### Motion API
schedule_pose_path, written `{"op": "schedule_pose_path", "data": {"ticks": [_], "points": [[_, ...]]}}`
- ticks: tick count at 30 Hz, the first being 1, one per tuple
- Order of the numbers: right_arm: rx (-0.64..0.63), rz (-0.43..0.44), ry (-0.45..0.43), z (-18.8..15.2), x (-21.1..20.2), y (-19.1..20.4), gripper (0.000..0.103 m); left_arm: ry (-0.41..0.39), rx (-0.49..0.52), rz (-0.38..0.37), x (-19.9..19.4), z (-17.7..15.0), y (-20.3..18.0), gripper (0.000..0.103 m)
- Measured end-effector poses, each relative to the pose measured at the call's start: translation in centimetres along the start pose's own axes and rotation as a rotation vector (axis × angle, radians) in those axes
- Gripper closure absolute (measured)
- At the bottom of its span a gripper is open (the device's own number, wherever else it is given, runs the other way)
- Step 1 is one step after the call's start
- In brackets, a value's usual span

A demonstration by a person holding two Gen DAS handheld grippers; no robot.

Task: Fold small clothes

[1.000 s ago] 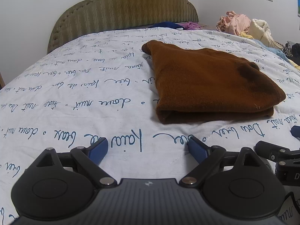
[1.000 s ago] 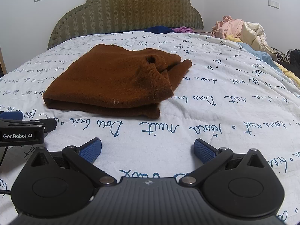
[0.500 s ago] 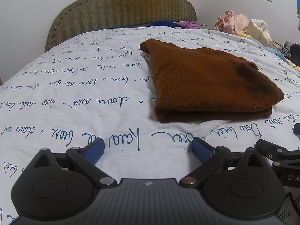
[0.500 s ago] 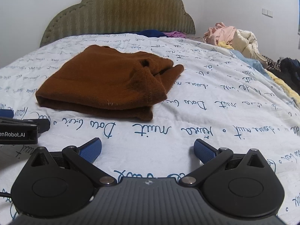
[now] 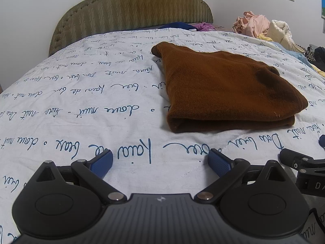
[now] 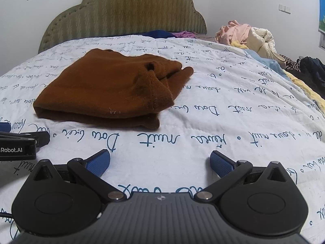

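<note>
The brown knit garment point(image 5: 229, 89) is lying folded on the quilt point(image 5: 81, 105), just ahead of both claws. The left gripper point(image 5: 160, 160) and right gripper point(image 6: 160, 160) are being held spread wide, nothing between the pads, seemingly so the bundle is left undisturbed.

Rust-brown on white and blue

A plain rust-brown knitted garment point(image 5: 223, 85) lies on a white quilted bedspread point(image 5: 81, 105) patterned with dark blue handwriting; the padded headboard point(image 6: 121, 14) is olive-green zigzag weave.
</note>
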State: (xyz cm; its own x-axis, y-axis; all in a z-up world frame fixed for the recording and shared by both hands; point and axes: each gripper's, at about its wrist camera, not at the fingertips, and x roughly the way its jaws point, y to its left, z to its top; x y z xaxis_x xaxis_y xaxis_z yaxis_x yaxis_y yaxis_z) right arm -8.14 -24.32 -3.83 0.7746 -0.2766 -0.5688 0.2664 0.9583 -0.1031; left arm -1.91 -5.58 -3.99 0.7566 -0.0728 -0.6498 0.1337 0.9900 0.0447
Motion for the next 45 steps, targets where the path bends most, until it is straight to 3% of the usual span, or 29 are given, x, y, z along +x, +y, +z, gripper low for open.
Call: {"op": "schedule_pose_path", "data": {"ticks": [45], "points": [[0.035, 0.004, 0.010, -0.03, 0.27, -0.28, 0.000, 0.001, 0.003, 0.003, 0.05, 0.01, -0.02, 0.001]]}}
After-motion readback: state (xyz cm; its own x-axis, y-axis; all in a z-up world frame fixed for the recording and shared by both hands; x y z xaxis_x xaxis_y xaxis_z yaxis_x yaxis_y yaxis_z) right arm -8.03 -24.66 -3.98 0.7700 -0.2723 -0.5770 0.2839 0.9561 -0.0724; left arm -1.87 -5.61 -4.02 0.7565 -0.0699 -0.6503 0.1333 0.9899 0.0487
